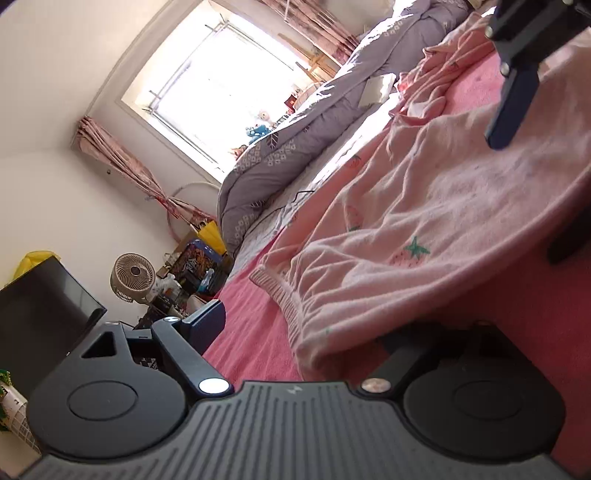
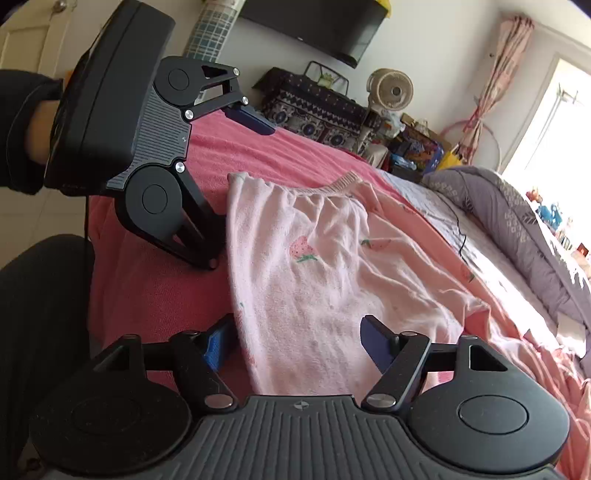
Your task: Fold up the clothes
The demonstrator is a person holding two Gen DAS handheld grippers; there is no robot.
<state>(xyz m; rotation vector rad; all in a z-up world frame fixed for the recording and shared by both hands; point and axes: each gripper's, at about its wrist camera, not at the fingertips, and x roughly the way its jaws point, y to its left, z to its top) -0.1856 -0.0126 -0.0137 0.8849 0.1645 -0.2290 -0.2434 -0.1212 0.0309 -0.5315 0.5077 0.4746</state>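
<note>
I am looking across a bedroom: a bed covered with a pink-red blanket (image 2: 155, 280), a bright window (image 1: 221, 85) with pink curtains (image 1: 122, 158) behind it, and a grey patterned duvet (image 2: 517, 221) bunched along the far side. The pale pink garment with strawberry prints (image 2: 314, 280) lies spread on the blanket, its ribbed waistband (image 2: 343, 181) at the end away from my right claw and rumpled folds trailing off toward the duvet. My right claw (image 2: 299, 343) sits low at the near end of the garment, released, its blue pads (image 2: 218, 343) standing apart with the cloth's edge between them but not pinched. My left claw (image 2: 236, 184) is beside the waistband end, turned on its side, also released, one finger over the blanket and the other down by the cloth; in its own view the lower finger is hidden under the fabric. A hand in a dark sleeve (image 2: 26, 129) holds it. Beyond the bed stand a small round fan (image 2: 389, 90), a dark screen (image 2: 325, 26) and cluttered boxes (image 2: 417, 147).
</note>
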